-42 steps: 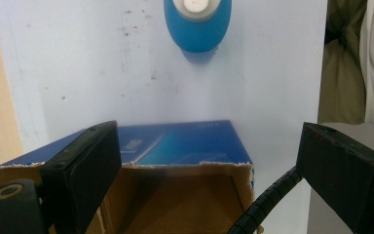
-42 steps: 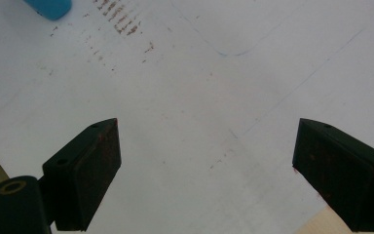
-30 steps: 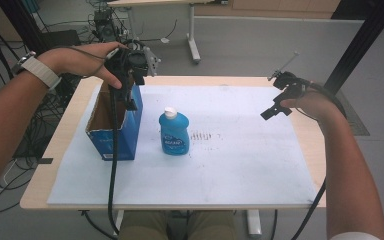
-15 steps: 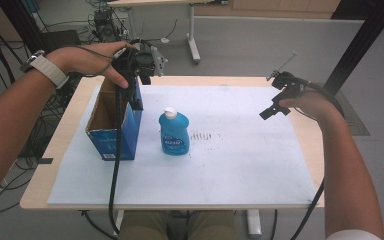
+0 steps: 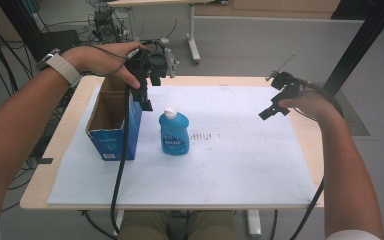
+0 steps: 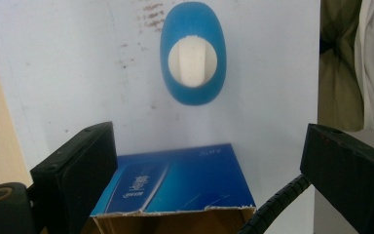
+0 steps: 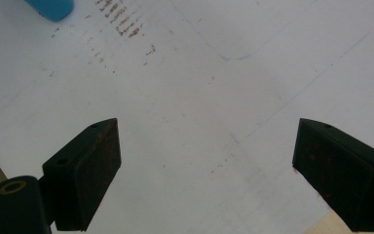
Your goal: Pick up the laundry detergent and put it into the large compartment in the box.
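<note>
White sheet covers the surface [image 5: 230, 170], w/ grey floor and cables behind. Landmark: the blue box [image 5: 111, 131], open-topped cardboard, standing near the sheet's left edge. My left claw [image 5: 147, 87] hangs over the box's far right corner, jaws spread wide & holding nothing; in the left gripper view the box rim [image 6: 175, 207] sits between them, bottle beyond. Blue bottle [image 5: 173, 132] w/ white cap stands upright just right of the box, apart from it, prob. next thing to go in. I'd guess I'm hovering here to line up on either the bottle or the box wall. My right claw [image 5: 275, 97] is well right of the box, past the bottle, jaws also spread, empty, pointing down at bare sheet [image 7: 199, 122]: parked out of the way, I think.
</note>
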`<state>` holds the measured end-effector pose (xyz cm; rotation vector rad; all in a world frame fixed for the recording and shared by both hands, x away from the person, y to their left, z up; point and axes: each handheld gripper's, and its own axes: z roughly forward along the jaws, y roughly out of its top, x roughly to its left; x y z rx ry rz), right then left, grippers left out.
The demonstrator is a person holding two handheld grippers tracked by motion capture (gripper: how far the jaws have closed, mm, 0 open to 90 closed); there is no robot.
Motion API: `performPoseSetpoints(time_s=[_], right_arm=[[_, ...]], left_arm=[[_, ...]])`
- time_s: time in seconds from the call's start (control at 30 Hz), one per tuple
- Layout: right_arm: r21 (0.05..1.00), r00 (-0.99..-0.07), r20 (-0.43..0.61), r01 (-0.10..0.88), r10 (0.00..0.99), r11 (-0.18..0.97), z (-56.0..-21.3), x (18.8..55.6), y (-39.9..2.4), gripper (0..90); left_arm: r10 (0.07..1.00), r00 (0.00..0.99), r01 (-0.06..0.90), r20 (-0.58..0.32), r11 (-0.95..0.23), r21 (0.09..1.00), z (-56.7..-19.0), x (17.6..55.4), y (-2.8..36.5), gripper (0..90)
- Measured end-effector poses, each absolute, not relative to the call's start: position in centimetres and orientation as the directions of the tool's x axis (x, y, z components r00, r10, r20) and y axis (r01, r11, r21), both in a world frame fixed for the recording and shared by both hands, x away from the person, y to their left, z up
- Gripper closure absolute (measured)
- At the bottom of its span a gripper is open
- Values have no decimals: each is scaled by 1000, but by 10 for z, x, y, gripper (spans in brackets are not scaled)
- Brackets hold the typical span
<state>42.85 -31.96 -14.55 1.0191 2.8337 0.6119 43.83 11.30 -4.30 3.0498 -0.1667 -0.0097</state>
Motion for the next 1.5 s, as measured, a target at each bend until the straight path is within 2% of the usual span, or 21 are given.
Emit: performPoseSetpoints(time_s=[0.63, 1.5], right_arm=[[392, -769, 77, 608, 634, 690, -147, 425, -326, 106], [397, -771, 74, 605, 633, 690, -147, 422, -329, 106]], left_arm=[[-139, 990, -138, -16, -988, 69, -53, 442, 80, 69], [-132, 991, -131, -13, -989, 68, -66, 443, 67, 74]])
